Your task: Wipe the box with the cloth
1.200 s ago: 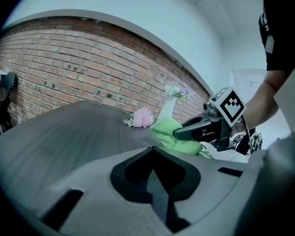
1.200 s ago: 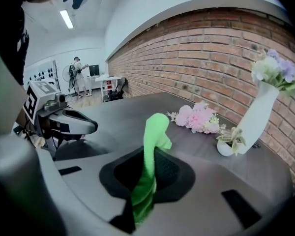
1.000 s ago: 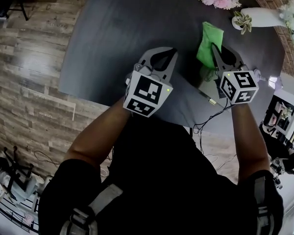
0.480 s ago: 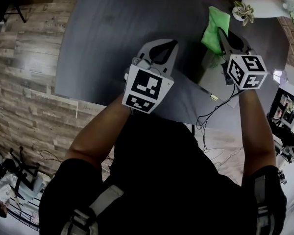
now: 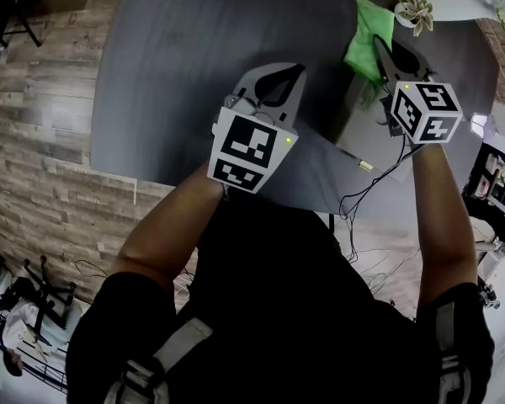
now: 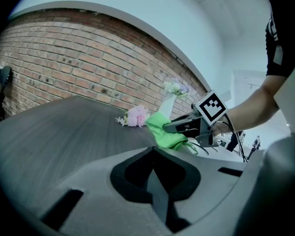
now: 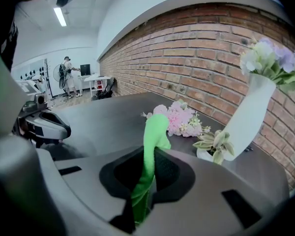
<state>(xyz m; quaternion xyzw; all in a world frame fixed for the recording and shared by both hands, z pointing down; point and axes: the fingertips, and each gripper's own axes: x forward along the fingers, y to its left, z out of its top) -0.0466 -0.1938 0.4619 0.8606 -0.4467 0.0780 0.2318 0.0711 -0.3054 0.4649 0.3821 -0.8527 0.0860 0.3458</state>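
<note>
Up at the table's [image 5: 194, 57] far right corner, the right gripper [image 5: 382, 53] has its jaws pressed together on the cloth [image 5: 366, 30], a soft, bright green, fleecy piece. In the right gripper view the cloth [image 7: 155, 132] rises from between the closed grey jaws as a narrow folded strip and curls over at its top. The box [image 5: 372, 141] is a flat, pale grey slab with straight edges. It lies near the table's right edge, directly under that gripper, and one corner reaches the table's near edge. A thin black cable [image 5: 362, 200] hangs off the table beside that corner. The left gripper [image 5: 290, 74] is over the middle of the table, nearer its near edge. Its matte grey jaws meet tip to tip with nothing between them, as the left gripper view shows [image 6: 154, 151]. The tabletop is dark grey, smooth and faintly streaked, with a rounded outline. Along its far edge lie a bunch of frilly pink flowers [image 7: 182, 118], a small plant with pale striped leaves [image 7: 214, 146] and a smooth white vase [image 7: 246, 117] of lilac blooms. A rough red brick wall [image 7: 196, 48] stands behind them.
</note>
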